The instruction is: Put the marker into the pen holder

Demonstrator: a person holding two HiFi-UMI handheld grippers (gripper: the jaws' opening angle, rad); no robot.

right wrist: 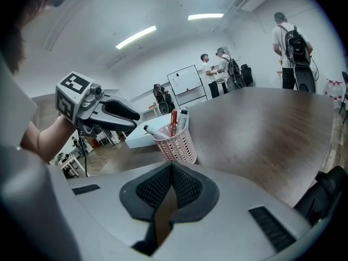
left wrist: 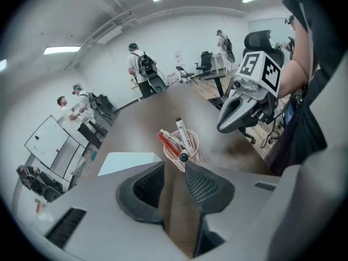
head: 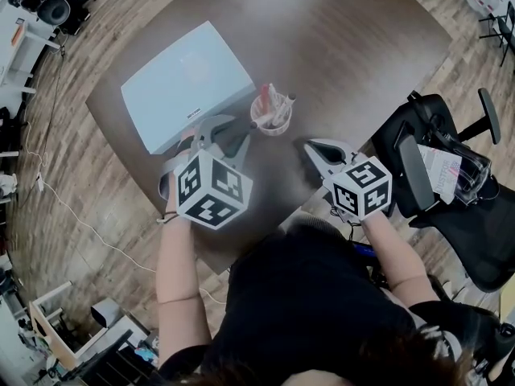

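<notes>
A pink mesh pen holder point(head: 272, 121) stands on the dark wooden table point(head: 346, 47) with several markers in it. In the left gripper view a white marker point(left wrist: 181, 137) leans in the holder point(left wrist: 193, 145), its black end at the near rim just past my jaw tips. My left gripper point(head: 233, 129) point(left wrist: 174, 167) is open just short of the holder, and only table shows between its jaws. My right gripper point(head: 311, 148) point(right wrist: 172, 165) is shut and empty, to the right of the holder point(right wrist: 180, 145), which shows a red marker point(right wrist: 173, 121).
A white box point(head: 189, 83) lies on the table left of the holder. A black office chair point(head: 451, 167) stands at the table's right edge. Several people stand far off in the room beside a whiteboard point(right wrist: 184, 83).
</notes>
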